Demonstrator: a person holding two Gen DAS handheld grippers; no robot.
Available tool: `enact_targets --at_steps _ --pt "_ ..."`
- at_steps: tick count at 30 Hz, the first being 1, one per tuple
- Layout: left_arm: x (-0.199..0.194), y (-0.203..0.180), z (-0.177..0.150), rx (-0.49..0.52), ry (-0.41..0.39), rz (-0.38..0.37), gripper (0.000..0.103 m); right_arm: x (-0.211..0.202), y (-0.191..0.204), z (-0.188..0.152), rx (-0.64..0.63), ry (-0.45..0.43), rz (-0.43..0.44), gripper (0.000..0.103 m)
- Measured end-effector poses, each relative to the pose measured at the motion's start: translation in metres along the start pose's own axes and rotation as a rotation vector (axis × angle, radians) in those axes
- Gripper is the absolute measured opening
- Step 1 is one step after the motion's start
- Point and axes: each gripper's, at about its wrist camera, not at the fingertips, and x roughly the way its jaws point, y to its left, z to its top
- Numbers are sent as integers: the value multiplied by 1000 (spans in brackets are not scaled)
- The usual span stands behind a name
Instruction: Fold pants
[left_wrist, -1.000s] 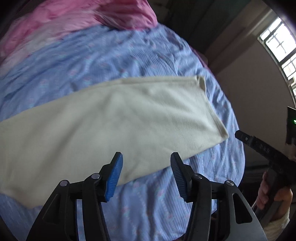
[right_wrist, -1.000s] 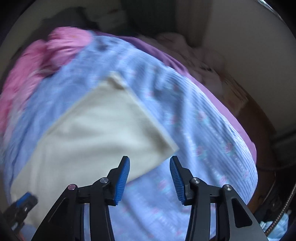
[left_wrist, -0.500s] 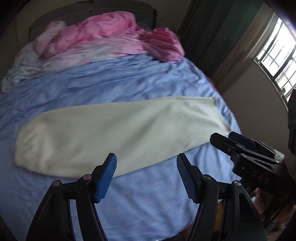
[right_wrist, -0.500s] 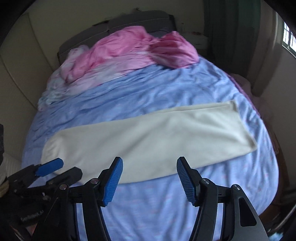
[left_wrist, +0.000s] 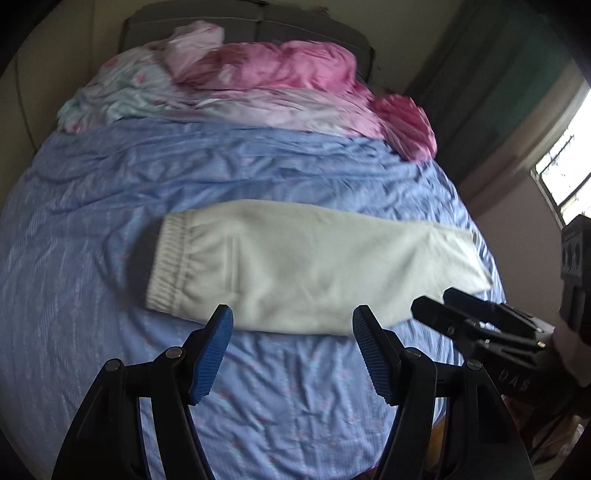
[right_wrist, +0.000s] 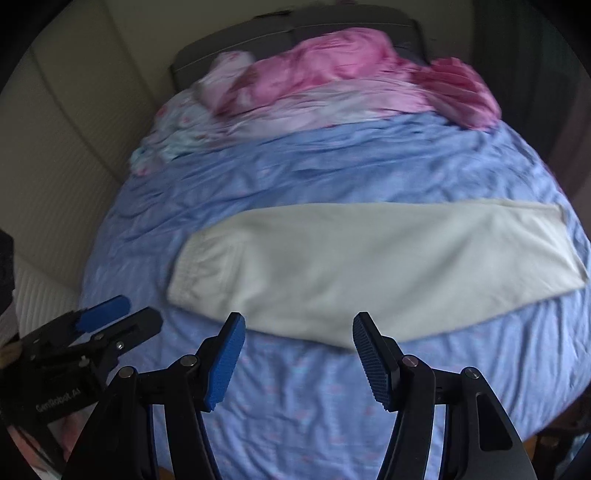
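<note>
Both the left gripper (left_wrist: 291, 345) and right gripper (right_wrist: 298, 350) hover wide apart, empty, above cream pants (left_wrist: 310, 269) lying flat on the blue bedsheet (left_wrist: 184, 173).

One pants (left_wrist: 314, 269), two hand-held grippers, left hand-held gripper (left_wrist: 291, 350), right hand-held gripper (right_wrist: 297, 360), one bed (left_wrist: 258, 166), one pink blanket (left_wrist: 295, 70)

Motion blur softens the cream pants (right_wrist: 369, 269), smearing the waistband's ribbing. The pink bedding (right_wrist: 343, 74) at the headboard is blurred too. The window (left_wrist: 565, 173) is cut by the frame edge, its panes washed out by glare.
</note>
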Motion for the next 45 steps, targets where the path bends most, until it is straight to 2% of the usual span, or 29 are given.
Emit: enact_targets --at_steps 5,8,15,18,21,24,30,32,35,37,41,42,44,45 --pt "12 79 19 -61 -24 -48 66 44 55 19 -51 0 39 62" --pt "32 124 38 -88 -4 -79 65 70 77 34 -42 -11 51 62" --pt "99 182 72 -111 66 -160 61 151 114 63 -28 16 26 62" --pt "132 193 82 -119 102 -189 59 177 119 69 -31 35 -4 62" --pt "165 201 88 -146 158 -238 52 196 114 76 -10 55 -15 62" --pt "192 207 92 -155 194 -247 45 214 109 81 -8 78 -32 62" --pt "220 227 96 -218 218 -259 45 237 101 92 25 98 -39 62" --pt "229 232 96 -245 232 -287 45 242 101 94 37 101 -37 62" --pt "244 233 94 -292 264 -374 45 249 102 95 45 109 -31 62" --pt "252 232 95 -295 276 -388 47 253 101 96 50 115 -30 62" --pt "263 242 91 -386 289 -435 47 258 98 94 68 131 -33 62" --pt "259 242 90 -395 276 -437 44 259 97 93 75 135 -30 62" --pt "245 237 90 -354 242 -414 33 260 97 91 79 141 -22 62" --pt "235 233 90 -329 222 -407 15 260 97 90 78 142 -20 62"
